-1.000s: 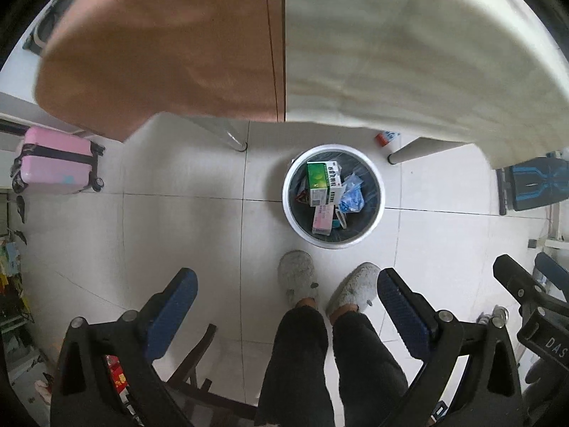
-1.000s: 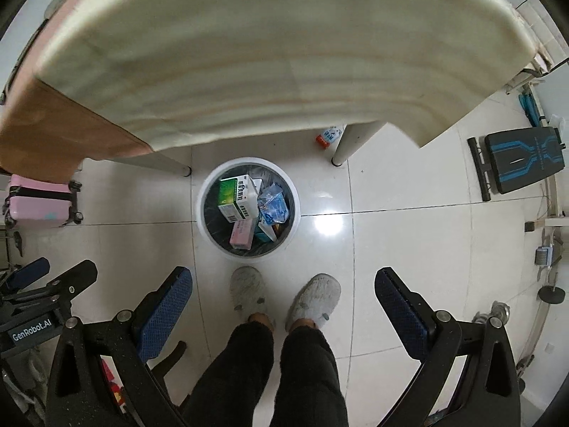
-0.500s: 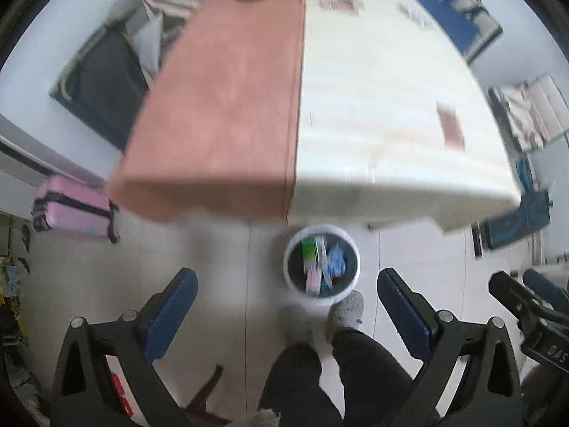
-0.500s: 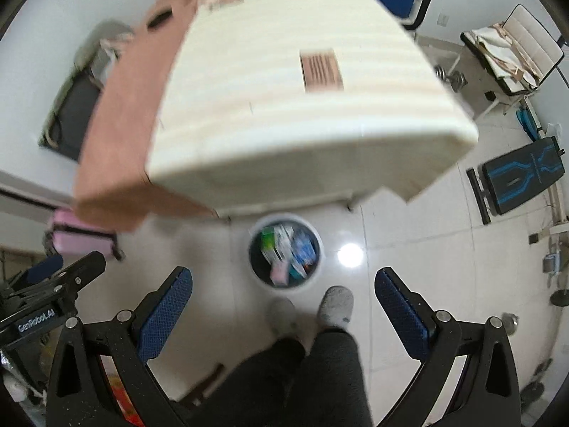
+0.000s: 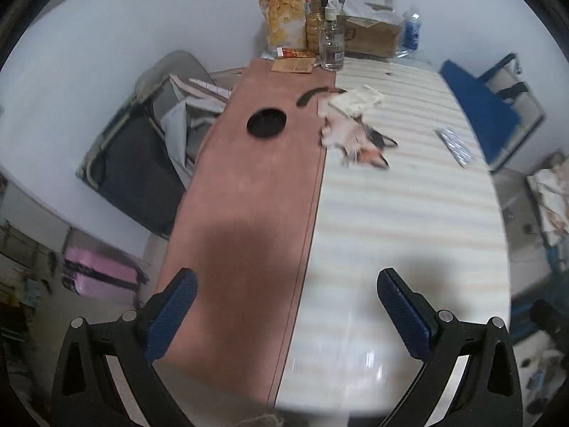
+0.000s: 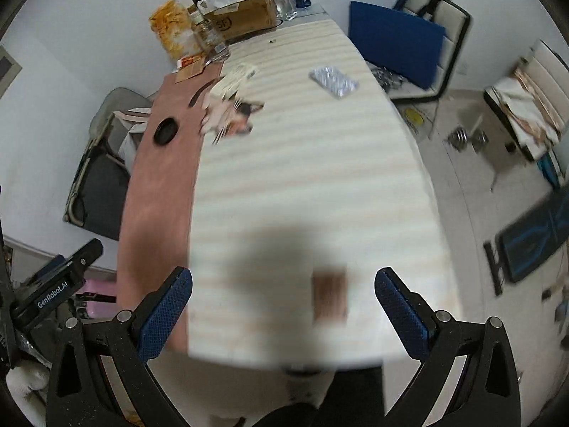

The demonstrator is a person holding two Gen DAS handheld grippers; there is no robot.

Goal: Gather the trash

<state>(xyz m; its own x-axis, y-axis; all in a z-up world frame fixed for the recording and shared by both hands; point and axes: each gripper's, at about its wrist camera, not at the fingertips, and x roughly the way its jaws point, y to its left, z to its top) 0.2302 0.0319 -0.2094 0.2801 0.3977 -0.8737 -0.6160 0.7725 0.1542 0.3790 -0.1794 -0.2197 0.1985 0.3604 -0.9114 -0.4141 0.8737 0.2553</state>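
Both wrist views look down the length of a table with a cream striped top and a brown strip on its left. A heap of torn wrappers lies mid-table near the seam, and a silver blister pack rests further right. A small brown packet lies close to the near edge between the right gripper's fingers. My left gripper hangs open above the near end, empty. My right gripper is open and empty too. The bin is out of sight.
A black round lid sits on the brown strip. Bottles, a snack bag and a cardboard box crowd the far end. A grey chair stands on the left, a blue chair on the right, and a pink suitcase on the floor.
Both grippers have swung up from the bin on the floor to look over the tabletop. The bin and the person's feet have dropped out of view. Jaws stayed open.
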